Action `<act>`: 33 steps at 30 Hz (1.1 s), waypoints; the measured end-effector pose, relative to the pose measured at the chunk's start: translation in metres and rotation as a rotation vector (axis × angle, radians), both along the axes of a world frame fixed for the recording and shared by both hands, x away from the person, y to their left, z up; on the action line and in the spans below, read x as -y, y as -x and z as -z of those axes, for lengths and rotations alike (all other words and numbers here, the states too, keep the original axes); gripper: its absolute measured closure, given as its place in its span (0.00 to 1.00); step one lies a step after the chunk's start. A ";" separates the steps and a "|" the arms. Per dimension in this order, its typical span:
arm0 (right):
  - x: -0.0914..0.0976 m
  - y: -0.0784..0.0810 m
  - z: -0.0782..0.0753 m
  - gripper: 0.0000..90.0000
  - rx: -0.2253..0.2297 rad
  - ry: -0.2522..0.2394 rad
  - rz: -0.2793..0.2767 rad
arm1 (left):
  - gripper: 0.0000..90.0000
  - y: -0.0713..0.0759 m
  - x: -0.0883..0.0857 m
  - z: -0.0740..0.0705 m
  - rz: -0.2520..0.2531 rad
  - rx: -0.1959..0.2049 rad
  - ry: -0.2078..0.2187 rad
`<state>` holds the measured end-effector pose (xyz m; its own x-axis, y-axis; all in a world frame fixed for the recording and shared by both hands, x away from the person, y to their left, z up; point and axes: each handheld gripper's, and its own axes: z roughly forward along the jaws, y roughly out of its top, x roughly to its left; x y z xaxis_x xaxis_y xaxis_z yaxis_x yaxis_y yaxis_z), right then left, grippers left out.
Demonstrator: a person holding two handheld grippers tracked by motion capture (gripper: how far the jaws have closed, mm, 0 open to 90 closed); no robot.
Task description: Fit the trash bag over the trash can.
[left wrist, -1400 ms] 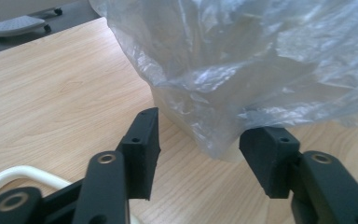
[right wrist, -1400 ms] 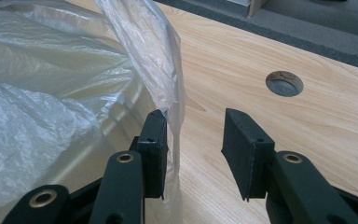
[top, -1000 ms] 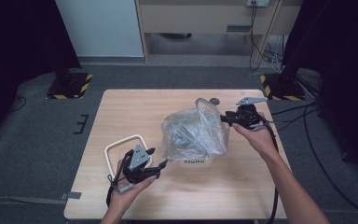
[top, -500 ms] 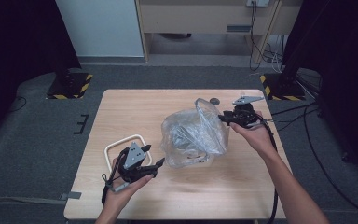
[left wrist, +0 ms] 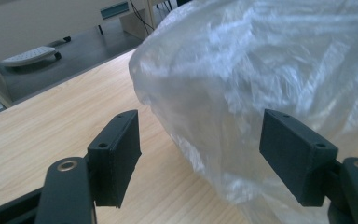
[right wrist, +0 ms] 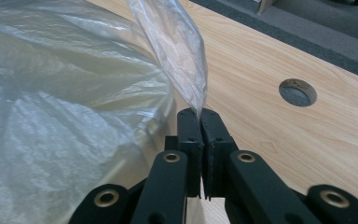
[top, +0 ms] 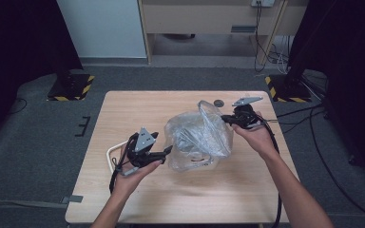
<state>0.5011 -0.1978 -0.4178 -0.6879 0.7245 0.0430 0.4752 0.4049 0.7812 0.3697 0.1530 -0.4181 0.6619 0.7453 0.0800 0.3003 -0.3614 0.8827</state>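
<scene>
A clear plastic bag [top: 197,142], bulging with contents too blurred to name, sits mid-bench [top: 138,107] between a person's two hand-held grippers. The right gripper [right wrist: 200,122] has just closed its fingers [right wrist: 189,135] tight on a raised flap of film at the bag's upper edge, holding that corner up. The left gripper [left wrist: 200,154] hangs at the bag's near side, fingers [left wrist: 116,154] spread wide with a fold of plastic between them but no pad pressing on it. The step in hand looks like opening or gathering the bag's mouth. Doing it well likely means keeping the right pinch steady, sliding the left fingers onto loose film rather than the bulk, and closing before any pull, lest the thin plastic slip or tear.
</scene>
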 end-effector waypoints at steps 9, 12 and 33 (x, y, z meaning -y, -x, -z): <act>-0.002 -0.001 -0.003 0.98 0.001 -0.015 -0.011 | 0.30 -0.016 0.006 -0.005 0.010 0.027 -0.009; -0.001 -0.001 -0.003 0.94 -0.002 -0.021 -0.002 | 0.30 -0.020 0.007 -0.007 0.012 0.036 -0.007; -0.005 -0.002 0.002 1.00 0.003 -0.023 -0.004 | 0.76 -0.027 0.020 -0.023 0.050 0.081 -0.029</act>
<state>0.5029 -0.1926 -0.4197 -0.6910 0.7206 0.0573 0.4714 0.3891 0.7915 0.3967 0.1331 -0.3948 0.6889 0.7079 0.1558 0.2095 -0.4002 0.8921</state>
